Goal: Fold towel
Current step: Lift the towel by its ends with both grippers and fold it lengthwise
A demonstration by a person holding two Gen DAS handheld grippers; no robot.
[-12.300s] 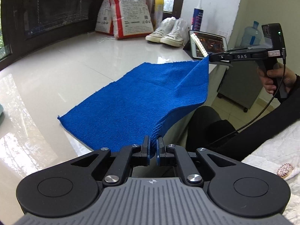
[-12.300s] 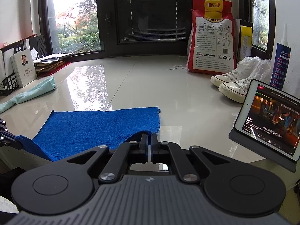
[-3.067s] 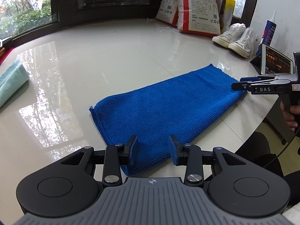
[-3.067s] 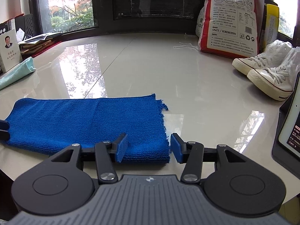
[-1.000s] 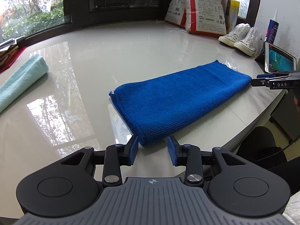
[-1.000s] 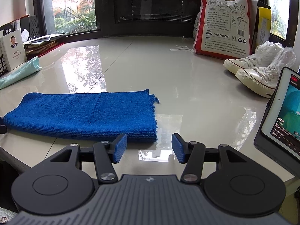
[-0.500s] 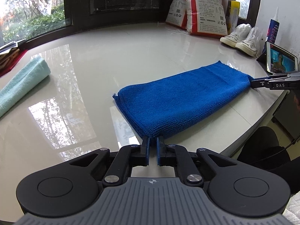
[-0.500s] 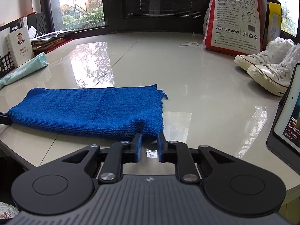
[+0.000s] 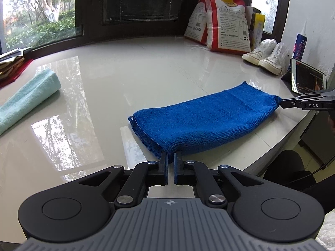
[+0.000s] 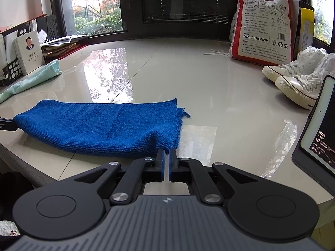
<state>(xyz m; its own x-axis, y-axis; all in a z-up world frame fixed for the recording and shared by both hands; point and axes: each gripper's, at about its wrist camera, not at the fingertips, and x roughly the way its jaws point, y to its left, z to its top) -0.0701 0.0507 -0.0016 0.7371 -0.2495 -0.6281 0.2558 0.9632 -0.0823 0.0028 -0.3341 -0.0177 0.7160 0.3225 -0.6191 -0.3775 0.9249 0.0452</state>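
Note:
A blue towel (image 9: 209, 119), folded into a long strip, lies on the glossy white table (image 9: 125, 79) near its front edge. My left gripper (image 9: 170, 156) is shut on the strip's near corner at one end. At the other end my right gripper (image 10: 166, 152) is shut on the near corner, which is pulled up into a small peak. The towel (image 10: 94, 127) stretches between the two. In the left wrist view the right gripper (image 9: 282, 104) shows at the far end, pinching the cloth. A frayed tuft sticks out at the towel's back right corner.
A rolled light green towel (image 9: 27, 96) lies at the left. White sneakers (image 10: 297, 79), a red and white sack (image 10: 263, 21) and a tablet (image 10: 320, 129) stand at the right. Books (image 10: 29, 52) sit at the back left. The table edge (image 9: 282, 138) curves just beside the towel.
Both grippers went from open, with the towel's corners between their pads, to shut on those corners. The pinched corners have lifted a little. The towel stays in place.

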